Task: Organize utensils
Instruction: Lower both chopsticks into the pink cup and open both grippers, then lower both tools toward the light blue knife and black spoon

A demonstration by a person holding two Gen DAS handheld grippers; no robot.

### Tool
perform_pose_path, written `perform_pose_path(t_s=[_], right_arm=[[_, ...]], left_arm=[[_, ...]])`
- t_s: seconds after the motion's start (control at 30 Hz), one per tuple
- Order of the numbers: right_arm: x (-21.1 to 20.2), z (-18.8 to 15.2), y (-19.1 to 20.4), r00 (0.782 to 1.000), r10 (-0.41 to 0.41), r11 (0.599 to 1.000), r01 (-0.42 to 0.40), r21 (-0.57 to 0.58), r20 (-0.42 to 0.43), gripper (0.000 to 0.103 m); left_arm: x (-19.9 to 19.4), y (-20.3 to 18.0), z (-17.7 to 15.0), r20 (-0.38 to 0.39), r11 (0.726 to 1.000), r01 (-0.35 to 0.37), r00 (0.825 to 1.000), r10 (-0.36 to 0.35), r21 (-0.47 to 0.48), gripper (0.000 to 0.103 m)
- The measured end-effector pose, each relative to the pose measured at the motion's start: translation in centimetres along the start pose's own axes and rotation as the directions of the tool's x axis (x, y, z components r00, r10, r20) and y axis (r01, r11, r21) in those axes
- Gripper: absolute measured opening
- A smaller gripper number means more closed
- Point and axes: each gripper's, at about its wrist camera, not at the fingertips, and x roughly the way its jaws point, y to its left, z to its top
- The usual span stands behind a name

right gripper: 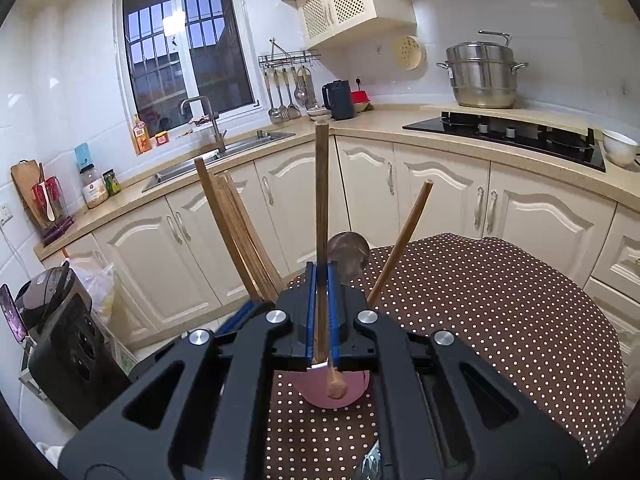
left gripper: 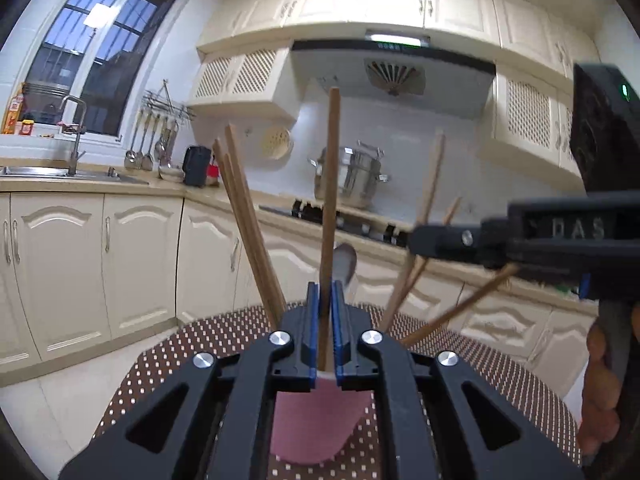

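A pink cup (left gripper: 316, 424) stands on the dotted brown tablecloth and holds several wooden chopsticks (left gripper: 244, 216) and a metal spoon (left gripper: 345, 261). My left gripper (left gripper: 328, 292) is shut on the cup's near rim, with one upright chopstick (left gripper: 330, 184) rising between its blue pads. My right gripper (right gripper: 322, 276) is shut on an upright wooden chopstick (right gripper: 321, 200) over the pink cup (right gripper: 334, 394). The right gripper also shows in the left wrist view (left gripper: 416, 236), coming in from the right among the leaning chopsticks. The spoon (right gripper: 348, 252) stands behind the right gripper.
The round table with the dotted cloth (right gripper: 500, 300) is under both grippers. Cream kitchen cabinets (left gripper: 140, 256), a sink (right gripper: 224, 156), a stove (right gripper: 504, 132) with a steel pot (right gripper: 484, 72) and a black appliance (right gripper: 68, 340) at the left surround it.
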Motion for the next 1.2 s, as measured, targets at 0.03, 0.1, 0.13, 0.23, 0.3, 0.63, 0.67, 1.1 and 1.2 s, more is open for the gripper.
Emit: perform_pose_path(t_s=[0.03, 0.1, 0.13, 0.23, 0.3, 0.63, 0.67, 1.1, 1.2], right_arm=[[0.0, -0.1, 0.1, 1.000, -0.004, 1.000, 0.004, 0.000, -0.001, 0.006], [0.0, 0.1, 0.2, 1.000, -0.008, 1.000, 0.008, 0.002, -0.001, 0.006], [-0.1, 0.0, 0.2, 1.000, -0.013, 1.000, 0.013, 0.004, 0.000, 0.006], [-0.3, 0.0, 0.2, 1.000, -0.020, 1.000, 0.020, 0.013, -0.003, 0.007], [-0.5, 0.1, 0.2, 1.000, -0.023, 1.000, 0.023, 0.013, -0.006, 0.007], [-3.1, -0.6, 1.3, 0.999, -0.048, 0.999, 0.048, 0.003, 0.007, 0.008], [-3.3, -0.7, 1.4, 0.999, -0.051, 0.999, 0.051, 0.002, 0.007, 0.008], [-8.6, -2.5, 1.5, 0.992, -0.110, 0.993, 0.112, -0.024, 0.056, 0.048], [-9.5, -3.2, 0.7, 0.991, -0.128, 0.992, 0.129, -0.018, 0.044, 0.048]], left_arm=[[0.0, 0.0, -0.1, -0.016, 1.000, -0.002, 1.000, 0.002, 0.001, 0.006], [-0.1, 0.0, -0.3, -0.037, 1.000, -0.005, 0.999, 0.005, 0.001, 0.006], [-0.3, 0.0, -0.4, -0.044, 1.000, 0.002, 0.999, -0.002, -0.005, 0.007], [-0.8, -0.1, -0.2, -0.071, 1.000, 0.015, 0.997, -0.016, -0.013, 0.019], [-1.3, -0.3, 0.0, -0.069, 1.000, 0.018, 0.997, -0.019, -0.014, 0.032], [-4.2, -0.6, 1.8, -0.090, 0.999, 0.002, 0.996, -0.006, -0.049, 0.050], [-4.4, -0.6, 2.0, -0.094, 0.999, -0.008, 0.996, 0.003, -0.051, 0.051], [-7.0, -3.9, 3.7, -0.215, 1.000, 0.011, 0.977, -0.016, -0.027, 0.060], [-6.6, -4.7, 3.1, -0.283, 0.999, 0.033, 0.958, -0.039, -0.026, 0.060]])
